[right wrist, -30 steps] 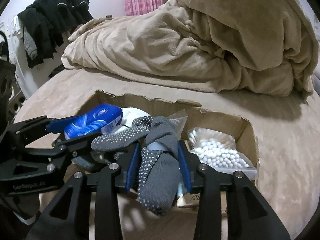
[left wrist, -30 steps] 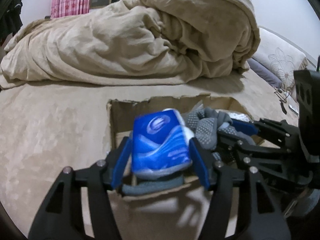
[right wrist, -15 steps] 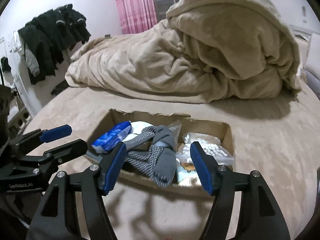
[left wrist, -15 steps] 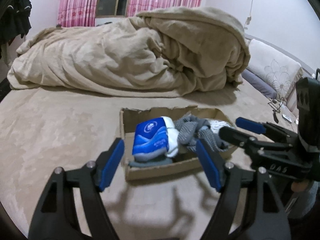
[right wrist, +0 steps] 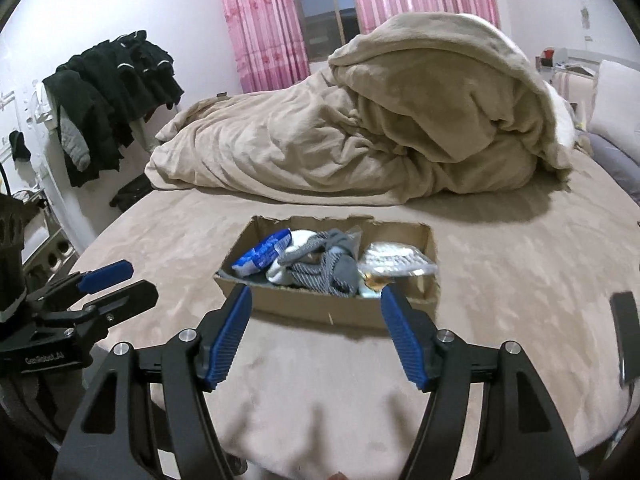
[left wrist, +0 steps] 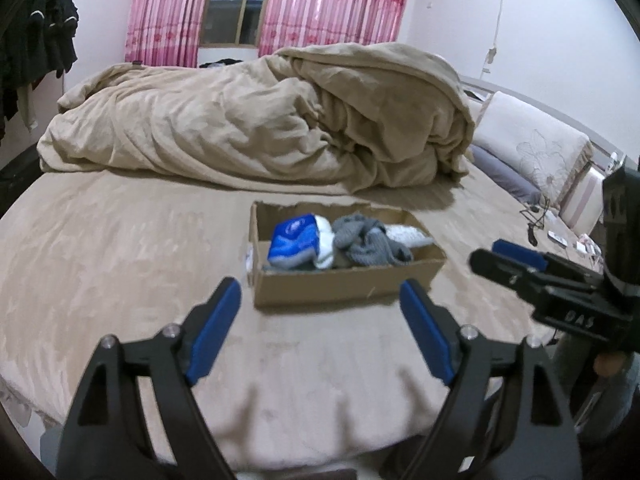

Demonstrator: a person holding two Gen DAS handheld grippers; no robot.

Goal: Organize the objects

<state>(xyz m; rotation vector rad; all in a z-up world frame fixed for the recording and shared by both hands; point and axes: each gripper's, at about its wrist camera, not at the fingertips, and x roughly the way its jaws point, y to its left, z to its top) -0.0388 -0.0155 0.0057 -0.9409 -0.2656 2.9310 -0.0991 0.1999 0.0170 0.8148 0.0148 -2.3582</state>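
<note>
Left gripper (left wrist: 320,328): spread, empty.
Right gripper (right wrist: 316,334): spread, empty.
Risk: gray socks (right wrist: 332,266) heaped above the cardboard box (right wrist: 320,308) rim could spill.

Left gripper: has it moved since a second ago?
Yes. The left gripper released the blue packet and backed away from the cardboard box, now open.

White lettering "GenRobot.AI" stands on the black body of the left gripper (right wrist: 106,286), seen in the right wrist view. The letters "DAS" are stamped on the body of the right gripper (left wrist: 510,256), seen in the left wrist view. Print on the blue packet (left wrist: 293,241) is illegible.
</note>
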